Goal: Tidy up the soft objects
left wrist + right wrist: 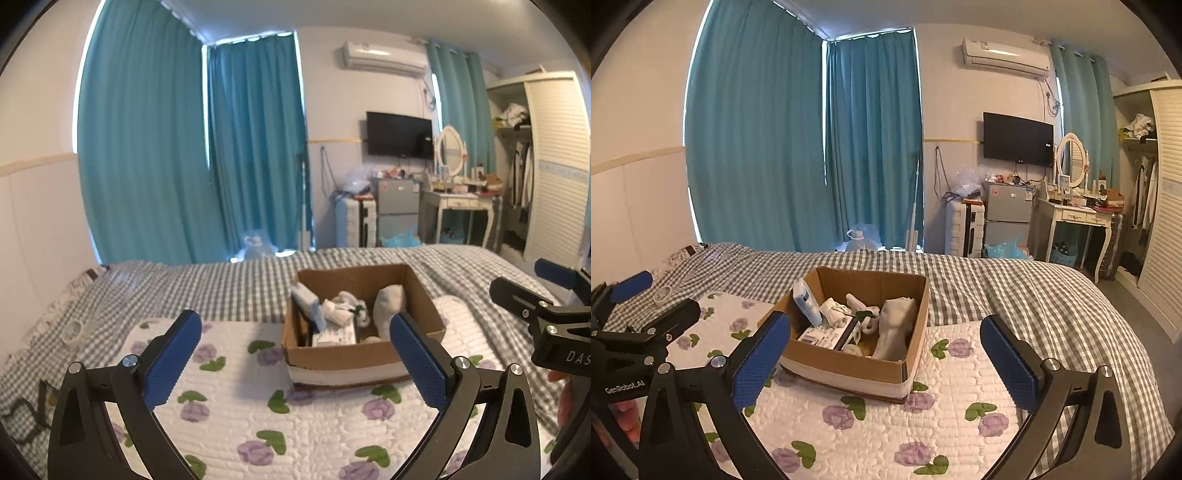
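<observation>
Both my left gripper (295,363) and right gripper (886,360) are spread wide, holding nothing. The cardboard box (849,363) sits on the flowered quilt (923,435); the grey cloth (895,328) inside looks light and floppy, so I'd pinch a bunched fold near its top.

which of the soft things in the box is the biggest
The grey-white folded cloth standing at the right side of the cardboard box. It rises nearly to the rim, while the rolled white socks and the blue packet to its left are smaller.
</observation>
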Demonstrator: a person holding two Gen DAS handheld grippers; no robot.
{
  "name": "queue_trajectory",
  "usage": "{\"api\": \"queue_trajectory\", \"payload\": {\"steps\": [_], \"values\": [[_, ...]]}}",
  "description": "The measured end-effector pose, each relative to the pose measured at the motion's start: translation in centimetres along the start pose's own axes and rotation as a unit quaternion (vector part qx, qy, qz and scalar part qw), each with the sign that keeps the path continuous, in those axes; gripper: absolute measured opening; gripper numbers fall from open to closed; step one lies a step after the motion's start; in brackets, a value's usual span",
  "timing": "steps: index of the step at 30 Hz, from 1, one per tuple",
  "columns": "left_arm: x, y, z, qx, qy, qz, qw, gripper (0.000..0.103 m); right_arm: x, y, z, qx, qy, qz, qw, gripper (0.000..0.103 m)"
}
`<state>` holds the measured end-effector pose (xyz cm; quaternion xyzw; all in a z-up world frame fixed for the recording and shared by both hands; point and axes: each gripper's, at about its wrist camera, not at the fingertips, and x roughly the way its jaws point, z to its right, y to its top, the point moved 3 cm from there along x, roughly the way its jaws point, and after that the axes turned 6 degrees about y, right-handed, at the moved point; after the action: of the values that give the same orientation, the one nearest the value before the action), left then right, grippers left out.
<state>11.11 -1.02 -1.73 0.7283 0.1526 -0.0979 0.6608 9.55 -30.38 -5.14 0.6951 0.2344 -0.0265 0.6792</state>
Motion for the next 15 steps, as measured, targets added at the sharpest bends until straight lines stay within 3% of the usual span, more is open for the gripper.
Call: {"api": "queue_trajectory", "payload": {"steps": [15], "values": [[0.69,-0.61,-0.49,-0.006,-0.006,-0.014,0.9999,0.103,-0.06,0.26,-0.54,-0.003,-0.002,-0.002,1.0,0.103]]}}
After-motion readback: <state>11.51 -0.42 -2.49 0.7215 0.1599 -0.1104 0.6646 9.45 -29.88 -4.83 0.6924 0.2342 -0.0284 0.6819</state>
